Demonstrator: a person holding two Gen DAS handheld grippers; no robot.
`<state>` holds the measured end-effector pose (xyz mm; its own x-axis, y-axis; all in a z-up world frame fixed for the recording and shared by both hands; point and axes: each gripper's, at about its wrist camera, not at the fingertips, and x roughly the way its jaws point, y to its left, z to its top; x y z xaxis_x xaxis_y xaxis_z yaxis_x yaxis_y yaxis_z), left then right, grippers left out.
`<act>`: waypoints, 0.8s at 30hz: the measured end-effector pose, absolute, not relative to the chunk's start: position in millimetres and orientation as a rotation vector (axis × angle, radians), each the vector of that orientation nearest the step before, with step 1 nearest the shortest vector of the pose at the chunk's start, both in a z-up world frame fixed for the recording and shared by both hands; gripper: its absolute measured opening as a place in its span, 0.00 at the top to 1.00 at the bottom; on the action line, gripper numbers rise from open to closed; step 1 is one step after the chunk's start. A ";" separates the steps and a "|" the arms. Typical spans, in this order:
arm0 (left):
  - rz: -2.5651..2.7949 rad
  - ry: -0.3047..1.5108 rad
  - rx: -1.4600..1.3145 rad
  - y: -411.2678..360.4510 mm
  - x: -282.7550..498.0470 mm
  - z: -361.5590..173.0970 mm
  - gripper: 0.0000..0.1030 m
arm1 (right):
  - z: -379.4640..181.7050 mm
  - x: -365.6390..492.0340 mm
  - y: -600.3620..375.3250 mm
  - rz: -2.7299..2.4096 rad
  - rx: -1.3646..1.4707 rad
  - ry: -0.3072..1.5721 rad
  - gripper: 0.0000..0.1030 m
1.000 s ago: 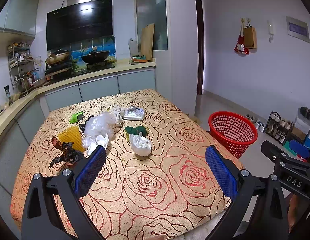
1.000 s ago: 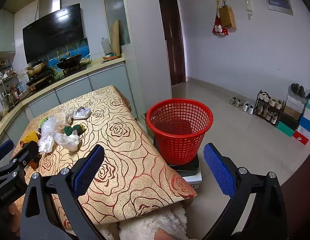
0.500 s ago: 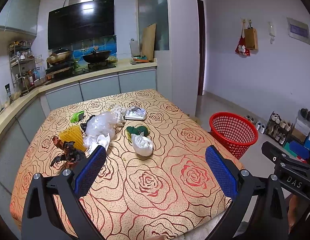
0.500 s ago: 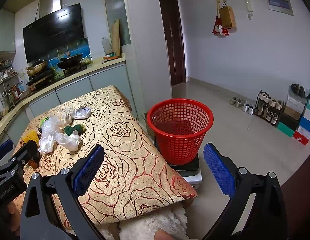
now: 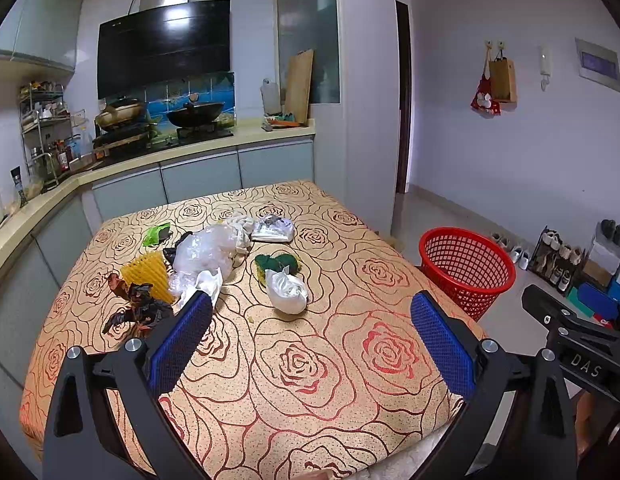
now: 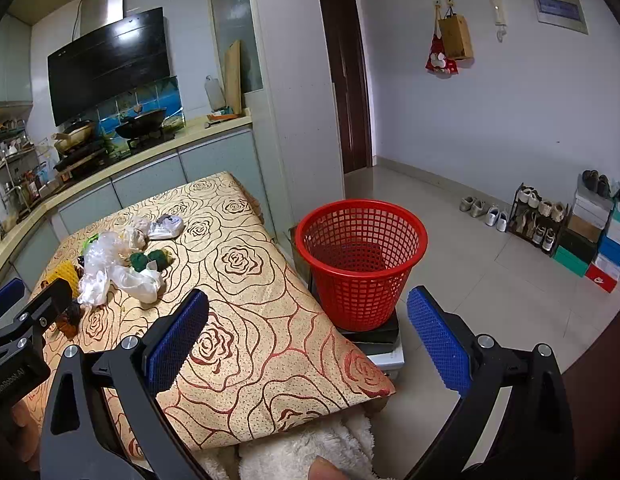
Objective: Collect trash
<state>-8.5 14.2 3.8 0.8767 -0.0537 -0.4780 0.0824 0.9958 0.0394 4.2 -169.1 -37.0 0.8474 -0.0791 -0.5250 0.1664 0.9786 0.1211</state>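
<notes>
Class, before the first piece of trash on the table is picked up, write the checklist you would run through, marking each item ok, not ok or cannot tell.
1. Left tongs open and holding nothing: ok.
2. Right tongs open and holding nothing: ok.
3. Red basket upright beside the table, mouth unobstructed: ok.
4. Nearest piece, the white knotted bag, lies apart from the main pile with bare tablecloth between it and the left tongs: ok.
5. Left tongs already down at the bag: not ok, they sit near the table's front edge.
6. Whether the bag is light or leaking: cannot tell.
</notes>
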 end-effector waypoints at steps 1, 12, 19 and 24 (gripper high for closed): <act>-0.071 0.496 0.060 14.0 -8.5 3.9 0.07 | -37.2 4.0 -169.3 -0.131 0.166 0.545 0.06; -0.066 0.497 0.059 15.6 -8.6 3.8 0.07 | -37.2 4.4 -168.1 -0.128 0.163 0.547 0.06; -0.040 0.504 0.042 27.6 -5.8 2.0 0.07 | -38.5 9.6 -166.2 -0.113 0.151 0.557 0.06; -0.005 0.514 0.029 41.1 0.0 -2.7 0.07 | -38.7 21.2 -159.0 -0.090 0.134 0.560 0.06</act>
